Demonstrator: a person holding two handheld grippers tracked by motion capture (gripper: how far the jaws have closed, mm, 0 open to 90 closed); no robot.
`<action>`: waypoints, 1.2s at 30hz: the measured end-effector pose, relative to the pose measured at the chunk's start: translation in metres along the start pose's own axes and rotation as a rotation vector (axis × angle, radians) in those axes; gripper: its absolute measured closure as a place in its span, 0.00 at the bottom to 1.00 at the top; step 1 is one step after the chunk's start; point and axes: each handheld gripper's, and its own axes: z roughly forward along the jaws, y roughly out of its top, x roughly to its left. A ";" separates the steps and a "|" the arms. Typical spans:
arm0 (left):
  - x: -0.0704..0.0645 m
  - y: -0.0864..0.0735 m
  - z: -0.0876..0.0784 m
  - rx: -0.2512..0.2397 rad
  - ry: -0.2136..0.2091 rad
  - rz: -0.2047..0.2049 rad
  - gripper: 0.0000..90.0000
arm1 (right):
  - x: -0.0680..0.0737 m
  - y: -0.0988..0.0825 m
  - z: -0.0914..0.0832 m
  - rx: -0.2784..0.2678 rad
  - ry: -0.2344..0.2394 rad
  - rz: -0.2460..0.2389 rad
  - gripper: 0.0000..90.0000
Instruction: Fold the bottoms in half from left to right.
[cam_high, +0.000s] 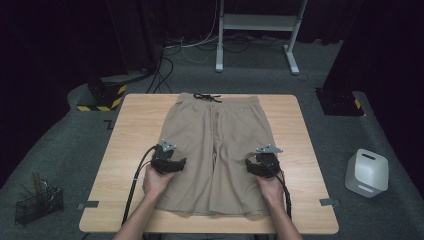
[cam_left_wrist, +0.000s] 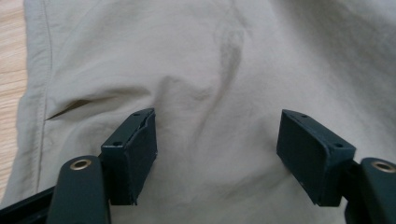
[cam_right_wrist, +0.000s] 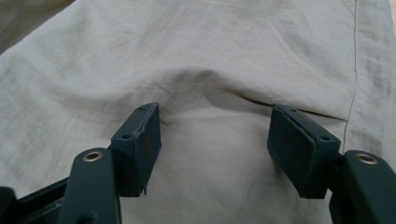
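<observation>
A pair of khaki shorts (cam_high: 216, 150) is laid flat down the middle of a wooden table (cam_high: 130, 130), with the waistband and its dark drawstring (cam_high: 206, 97) at the far edge and the two leg hems near the person's side; the garment is spread out, presumably so that it can be gripped evenly on both sides.

The left gripper (cam_high: 172, 164) is held over the left leg of the shorts, and the right gripper (cam_high: 256, 167) over the right leg, each pointed inward toward the middle; the matched placement suggests that a symmetrical pinch is intended, perhaps to start a fold.

In the left gripper view the jaws are seen spread wide, with a low ridge of fabric (cam_left_wrist: 205, 100) bulging between them and a pocket opening (cam_left_wrist: 79, 105) to the left; nothing is pinched. In the right gripper view the jaws are likewise spread, set to either side of a raised crease (cam_right_wrist: 210, 88) by the pocket slit (cam_right_wrist: 299, 109); the cloth is bracketed but not yet clamped. Whether the jaw tips are pressed onto the cloth cannot be told.
</observation>
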 end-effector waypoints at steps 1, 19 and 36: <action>0.000 -0.001 -0.001 -0.004 0.000 -0.002 0.32 | 0.000 -0.001 0.000 -0.004 0.000 -0.002 0.38; -0.010 -0.032 -0.025 -0.054 0.002 -0.004 0.32 | 0.009 -0.019 -0.019 0.001 0.035 -0.034 0.38; -0.028 -0.064 -0.056 -0.061 -0.004 -0.008 0.33 | 0.024 -0.051 -0.049 -0.015 0.058 -0.059 0.39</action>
